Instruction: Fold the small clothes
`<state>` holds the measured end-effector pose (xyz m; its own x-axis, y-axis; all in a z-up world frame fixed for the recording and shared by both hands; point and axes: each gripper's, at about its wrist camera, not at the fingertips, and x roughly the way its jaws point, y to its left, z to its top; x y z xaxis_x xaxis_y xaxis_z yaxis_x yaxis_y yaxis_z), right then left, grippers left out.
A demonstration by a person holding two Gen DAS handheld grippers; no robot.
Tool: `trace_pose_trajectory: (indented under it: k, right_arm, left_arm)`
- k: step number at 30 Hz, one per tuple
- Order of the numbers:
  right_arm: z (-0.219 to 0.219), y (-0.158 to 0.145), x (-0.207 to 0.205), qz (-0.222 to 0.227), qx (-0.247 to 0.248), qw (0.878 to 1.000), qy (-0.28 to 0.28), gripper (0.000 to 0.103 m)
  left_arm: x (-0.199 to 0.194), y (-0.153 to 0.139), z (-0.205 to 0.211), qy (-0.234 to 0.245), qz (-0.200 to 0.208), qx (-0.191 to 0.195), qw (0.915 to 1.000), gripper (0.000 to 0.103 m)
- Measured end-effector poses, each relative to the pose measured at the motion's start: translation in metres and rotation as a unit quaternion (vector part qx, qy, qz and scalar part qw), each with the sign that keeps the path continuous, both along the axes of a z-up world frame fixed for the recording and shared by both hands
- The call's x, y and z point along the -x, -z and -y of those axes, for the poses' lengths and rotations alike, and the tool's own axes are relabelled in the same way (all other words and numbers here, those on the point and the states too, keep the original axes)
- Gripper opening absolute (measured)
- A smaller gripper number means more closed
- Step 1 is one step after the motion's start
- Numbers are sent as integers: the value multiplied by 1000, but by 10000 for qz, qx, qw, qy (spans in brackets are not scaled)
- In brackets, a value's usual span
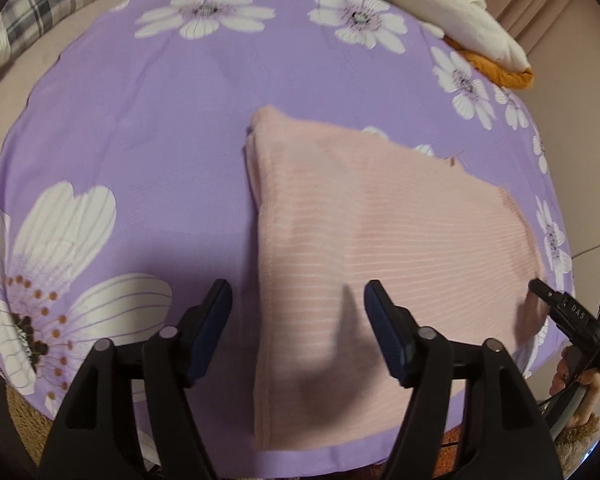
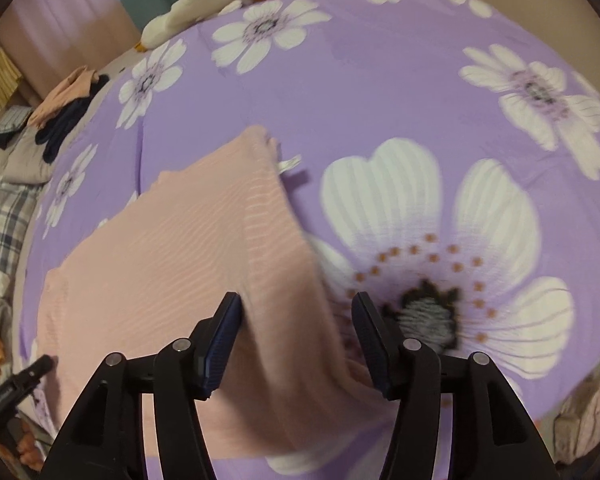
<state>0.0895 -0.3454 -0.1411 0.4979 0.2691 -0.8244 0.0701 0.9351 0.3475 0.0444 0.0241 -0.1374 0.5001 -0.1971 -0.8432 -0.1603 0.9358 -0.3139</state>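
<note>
Left wrist view shows your pink garment (image 1: 364,248) already folded at least once, lying flat on the purple floral sheet (image 1: 160,128) of the bed, its doubled edge on the left side. I judge one more fold or a final tidy is left. Your left gripper (image 1: 298,316) is released, jaws spread over that edge, holding nothing. Your right gripper (image 2: 296,332) is likewise spread wide, empty, straddling the garment's other side. You have plenty of bare sheet to the far side and left; the cream plush (image 1: 440,4) sits well apart, but the near bed edge is close
</note>
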Motion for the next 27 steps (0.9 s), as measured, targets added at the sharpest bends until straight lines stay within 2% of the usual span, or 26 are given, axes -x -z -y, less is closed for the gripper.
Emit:
trace_pose_trajectory:
  k: [1,2,4,8,13,16,19,22,27]
  right_arm:
    - [3,-3,4,44,27,10000,75,58]
    - [8,-5,8,69,15,9999,142,66]
    - [20,-7,19,115,-112,9993,341,75]
    - [33,-1,42,97,-684,9962,535,75]
    - [29,21,55,-65,-1494,9878,443,75]
    - [21,31,51,-177,-1621,9857,413,75]
    - [12,31,44,-74,-1708,9844,416,75]
    - [2,32,36,29,-1807,9829,350,74]
    - [-11,31,24,106,-1683,9850,368,56]
  left_arm:
    - [1,-5,0,4,88,0,10000,78]
    - [2,-10,1,4,181,-8,9998,82]
    - [3,-18,5,41,343,5,9994,85]
    - [1,-26,20,278,490,130,9983,87]
    - [-6,-16,42,558,276,136,9980,87]
    - [-5,-9,51,649,155,144,9977,87]
    - [-3,-7,56,712,149,58,9973,87]
    - [-3,-3,55,710,95,97,9974,87]
    - [-5,8,51,693,-35,289,9972,87]
